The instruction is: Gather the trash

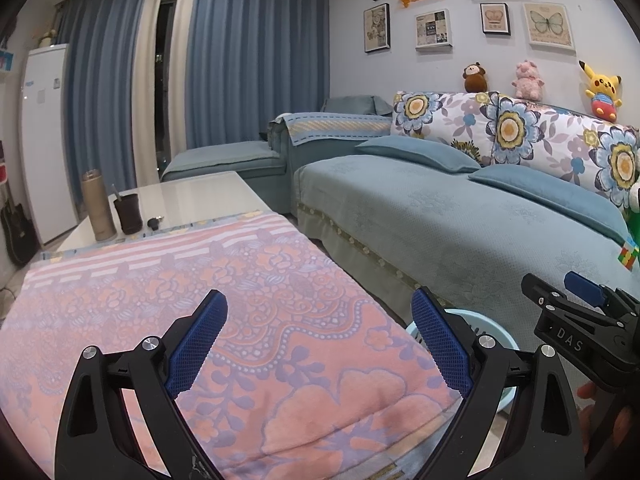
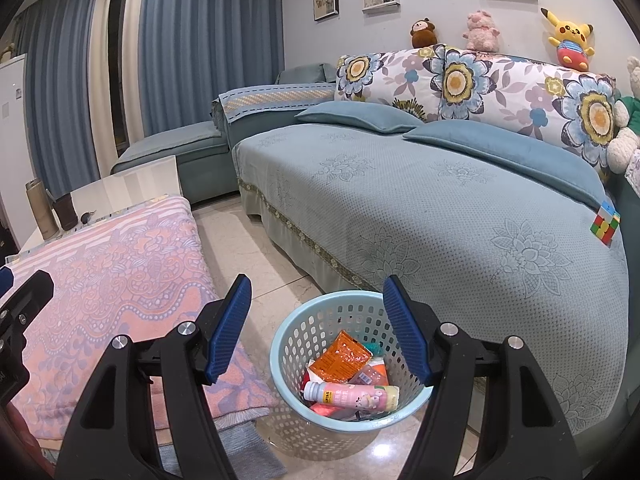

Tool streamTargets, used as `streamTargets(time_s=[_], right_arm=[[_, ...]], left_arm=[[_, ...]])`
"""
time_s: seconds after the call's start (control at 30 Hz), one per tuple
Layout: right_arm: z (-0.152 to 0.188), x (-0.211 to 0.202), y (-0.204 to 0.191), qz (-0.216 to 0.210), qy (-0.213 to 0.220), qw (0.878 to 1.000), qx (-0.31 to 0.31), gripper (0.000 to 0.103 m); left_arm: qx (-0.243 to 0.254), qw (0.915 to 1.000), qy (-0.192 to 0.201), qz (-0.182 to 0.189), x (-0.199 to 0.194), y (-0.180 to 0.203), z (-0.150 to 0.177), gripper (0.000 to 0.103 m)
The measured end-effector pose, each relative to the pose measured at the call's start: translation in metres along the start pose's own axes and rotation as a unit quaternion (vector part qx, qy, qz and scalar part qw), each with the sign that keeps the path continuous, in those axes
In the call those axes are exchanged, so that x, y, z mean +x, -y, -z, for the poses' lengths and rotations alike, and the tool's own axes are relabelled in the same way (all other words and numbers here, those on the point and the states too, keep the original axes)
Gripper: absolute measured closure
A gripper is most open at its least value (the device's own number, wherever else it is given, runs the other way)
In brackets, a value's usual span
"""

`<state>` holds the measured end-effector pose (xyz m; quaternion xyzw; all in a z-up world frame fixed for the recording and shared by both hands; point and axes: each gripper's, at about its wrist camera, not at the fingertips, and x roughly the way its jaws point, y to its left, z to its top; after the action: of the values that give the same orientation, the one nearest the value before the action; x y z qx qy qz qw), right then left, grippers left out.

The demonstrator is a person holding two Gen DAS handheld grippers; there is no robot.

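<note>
A: Where does the trash lie?
B: In the basket point(image 2: 352, 364) on the floor (bottle point(image 2: 351, 395) lengthwise across), below the right claw point(image 2: 316, 330); both it and the left claw point(image 1: 320, 344) gape empty.

floor strip point(image 2: 256, 256) between blanket-covered table point(image 2: 120, 280) and sofa point(image 2: 440, 220) passable; basket point(image 2: 288, 344) stands in it, mouth unobstructed.

One basket point(image 2: 288, 344), one bottle point(image 2: 352, 395), three plush toys point(image 2: 482, 30) atop the sofa point(image 2: 400, 208).
</note>
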<state>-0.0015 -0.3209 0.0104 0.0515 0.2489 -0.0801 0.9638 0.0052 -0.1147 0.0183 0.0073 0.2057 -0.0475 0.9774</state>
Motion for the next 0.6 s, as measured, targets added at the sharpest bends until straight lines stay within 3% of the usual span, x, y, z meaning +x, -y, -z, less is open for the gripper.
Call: streamTargets(time_s=[0.4, 0.6], right_arm=[[0.000, 0.000, -0.003, 0.002, 0.002, 1.000, -0.006, 0.039], [-0.001, -0.002, -0.004, 0.001, 0.003, 1.000, -0.012, 0.039]], left_arm=[[-0.006, 0.9999, -0.006, -0.005, 0.002, -0.013, 0.000, 0.013], [0.018, 0.9997, 0.006, -0.018, -0.002, -0.009, 0.001, 0.013]])
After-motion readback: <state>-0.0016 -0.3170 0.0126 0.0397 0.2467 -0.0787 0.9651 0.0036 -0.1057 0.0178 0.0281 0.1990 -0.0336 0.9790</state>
